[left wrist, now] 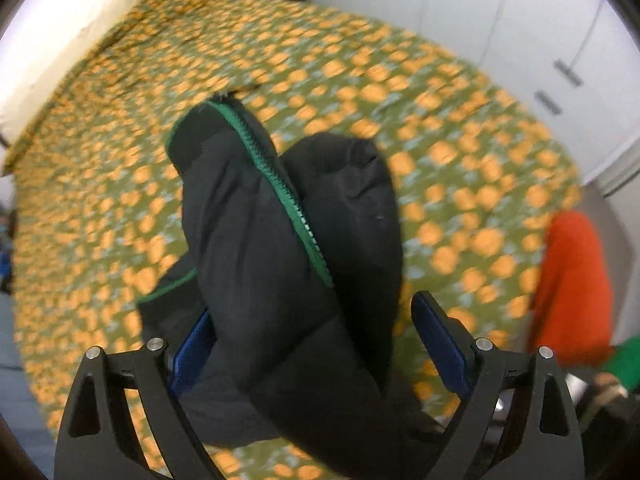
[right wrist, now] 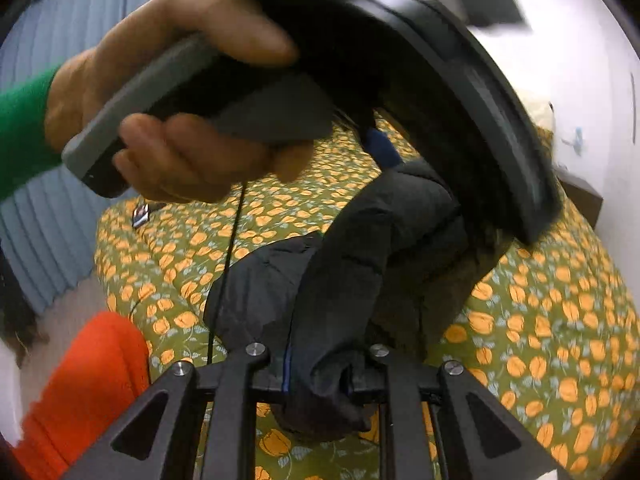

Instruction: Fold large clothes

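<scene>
While the black padded jacket with a green zip (left wrist: 280,240) hangs bunched above the green bedspread printed with orange flowers (left wrist: 460,160), the left gripper (left wrist: 320,344) has its blue-padded fingers (left wrist: 438,340) spread wide with a thick fold of that jacket filling the gap. The right gripper (right wrist: 318,376) has its fingers drawn close, clamped on a thin bunch of the same jacket, with the person's hand (right wrist: 180,120) in a green sleeve (right wrist: 24,128) gripping the other tool's handle just ahead.
</scene>
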The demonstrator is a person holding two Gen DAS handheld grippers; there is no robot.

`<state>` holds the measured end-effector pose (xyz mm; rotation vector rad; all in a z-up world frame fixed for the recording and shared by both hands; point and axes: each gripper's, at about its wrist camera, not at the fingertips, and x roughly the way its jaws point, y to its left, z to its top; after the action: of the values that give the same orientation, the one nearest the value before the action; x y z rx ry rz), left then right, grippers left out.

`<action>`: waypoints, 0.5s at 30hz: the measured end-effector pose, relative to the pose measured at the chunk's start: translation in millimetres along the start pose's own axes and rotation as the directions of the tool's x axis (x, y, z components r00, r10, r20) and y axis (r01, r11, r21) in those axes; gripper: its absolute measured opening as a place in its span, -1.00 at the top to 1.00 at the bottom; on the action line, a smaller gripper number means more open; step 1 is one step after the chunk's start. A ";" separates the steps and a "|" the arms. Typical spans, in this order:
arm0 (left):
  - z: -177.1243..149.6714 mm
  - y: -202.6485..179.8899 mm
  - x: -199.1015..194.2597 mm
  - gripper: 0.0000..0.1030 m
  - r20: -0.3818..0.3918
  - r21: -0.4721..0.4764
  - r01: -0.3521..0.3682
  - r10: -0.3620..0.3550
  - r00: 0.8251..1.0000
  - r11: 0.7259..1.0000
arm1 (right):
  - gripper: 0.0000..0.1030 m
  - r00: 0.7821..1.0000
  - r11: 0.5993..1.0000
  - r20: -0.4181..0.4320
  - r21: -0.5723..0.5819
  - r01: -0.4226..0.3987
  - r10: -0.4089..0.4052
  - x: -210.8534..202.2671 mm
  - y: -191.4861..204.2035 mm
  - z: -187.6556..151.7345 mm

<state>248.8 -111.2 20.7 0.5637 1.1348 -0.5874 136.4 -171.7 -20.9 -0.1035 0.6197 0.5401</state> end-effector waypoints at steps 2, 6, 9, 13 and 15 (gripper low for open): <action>-3.6 4.9 11.1 -0.37 -0.021 -0.027 -0.047 0.047 0.999 0.999 | 0.65 1.000 1.000 0.003 -0.031 -0.001 0.001 3.2 8.7 -0.1; -7.7 25.6 16.8 0.24 -0.009 -0.108 0.005 -0.006 1.000 0.994 | 0.58 1.000 0.999 -0.004 -0.032 0.012 -0.013 3.2 10.1 -0.9; -17.8 53.1 13.4 0.28 0.011 -0.166 0.048 -0.047 0.999 0.985 | 0.20 0.996 0.994 0.014 0.069 -0.089 0.088 -5.0 -8.2 -2.9; -49.0 101.2 17.4 0.27 0.028 -0.249 0.078 -0.073 0.997 0.965 | 0.03 0.979 0.964 0.057 0.173 -0.203 0.196 -22.5 -35.4 -11.4; -67.0 125.1 27.8 0.24 0.021 -0.296 0.063 -0.060 0.998 0.953 | 0.03 0.980 0.960 0.037 0.198 -0.198 0.195 -19.0 -43.6 -16.6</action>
<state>298.9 20.4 -12.5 0.2666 1.2058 -0.4615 137.0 -221.8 -26.3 0.1550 0.6680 0.6663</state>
